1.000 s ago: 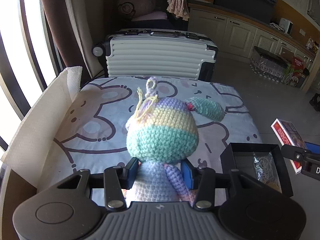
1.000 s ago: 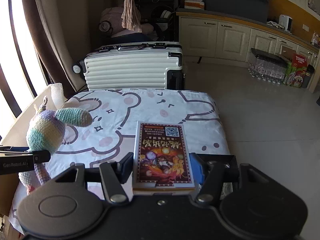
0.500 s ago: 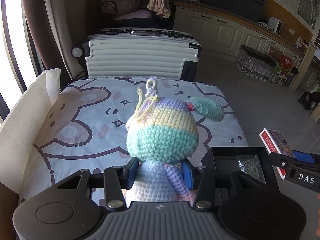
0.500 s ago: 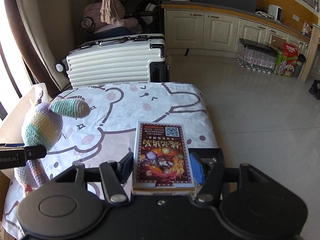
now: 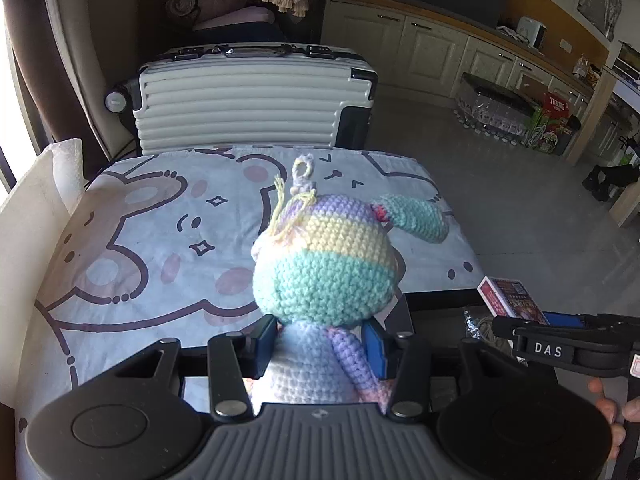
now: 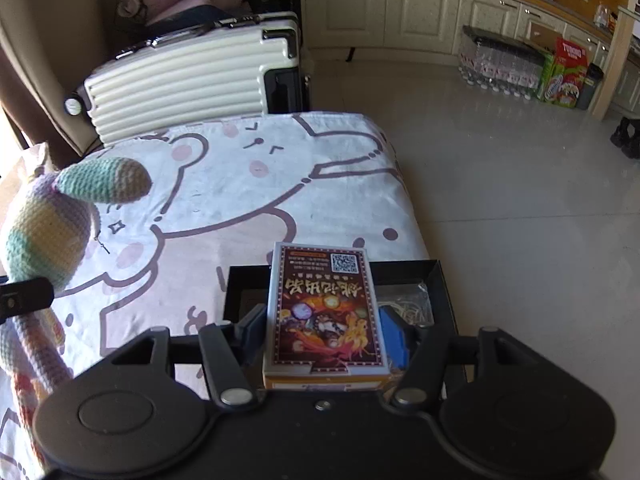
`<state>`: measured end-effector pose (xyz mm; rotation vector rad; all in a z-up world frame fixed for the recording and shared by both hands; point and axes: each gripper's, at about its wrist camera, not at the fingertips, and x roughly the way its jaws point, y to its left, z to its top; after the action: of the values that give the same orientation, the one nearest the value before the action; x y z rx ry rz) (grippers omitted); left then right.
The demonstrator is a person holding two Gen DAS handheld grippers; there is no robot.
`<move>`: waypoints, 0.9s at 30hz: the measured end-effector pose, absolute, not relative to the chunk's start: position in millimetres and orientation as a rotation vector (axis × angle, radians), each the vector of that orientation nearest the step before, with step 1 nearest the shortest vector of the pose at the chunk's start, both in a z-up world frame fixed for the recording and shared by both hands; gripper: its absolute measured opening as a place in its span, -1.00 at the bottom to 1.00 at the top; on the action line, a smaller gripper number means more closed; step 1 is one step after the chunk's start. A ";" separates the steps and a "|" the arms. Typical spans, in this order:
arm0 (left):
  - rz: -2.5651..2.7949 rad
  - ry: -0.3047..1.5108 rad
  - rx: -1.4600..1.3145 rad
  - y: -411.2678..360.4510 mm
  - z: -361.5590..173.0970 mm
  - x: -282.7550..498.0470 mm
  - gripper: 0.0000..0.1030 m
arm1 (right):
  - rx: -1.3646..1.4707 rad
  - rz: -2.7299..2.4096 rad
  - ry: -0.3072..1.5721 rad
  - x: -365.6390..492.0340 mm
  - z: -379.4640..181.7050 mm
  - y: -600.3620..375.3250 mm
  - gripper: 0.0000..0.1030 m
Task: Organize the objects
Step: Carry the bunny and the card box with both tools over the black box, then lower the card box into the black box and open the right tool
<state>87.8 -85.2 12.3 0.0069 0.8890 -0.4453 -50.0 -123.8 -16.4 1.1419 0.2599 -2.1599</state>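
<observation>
My left gripper [image 5: 320, 340] is shut on a crocheted pastel striped doll [image 5: 324, 268], held upright by its neck above the table; the doll also shows at the left of the right wrist view [image 6: 48, 236]. My right gripper [image 6: 328, 332] is shut on a dark red card box [image 6: 326, 312], held over a black open box [image 6: 440, 276] at the table's near right corner. The card box [image 5: 508, 296] and right gripper [image 5: 560, 344] show at the right of the left wrist view. The black box holds a clear bag of small items [image 6: 408, 304].
The table has a white cloth with cartoon bear print [image 5: 160, 240]. A white ribbed suitcase [image 5: 248, 100] stands behind it. White paper [image 5: 36, 208] lines the table's left side. Tiled floor [image 6: 520, 180] and cabinets lie to the right.
Both grippers have pulled back toward the near edge with their loads still held. The black box now lies right under the card box, and the right gripper is closer to the left one.
</observation>
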 end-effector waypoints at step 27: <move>-0.440 0.938 0.022 -90.1 -16.3 128.0 -0.08 | 1.390 -2.037 0.356 -70.4 -92.5 -193.6 0.17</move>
<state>128.0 -90.1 -16.3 0.0224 0.9380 -0.4396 -70.4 -193.6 -92.5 1.3896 0.3561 -2.0372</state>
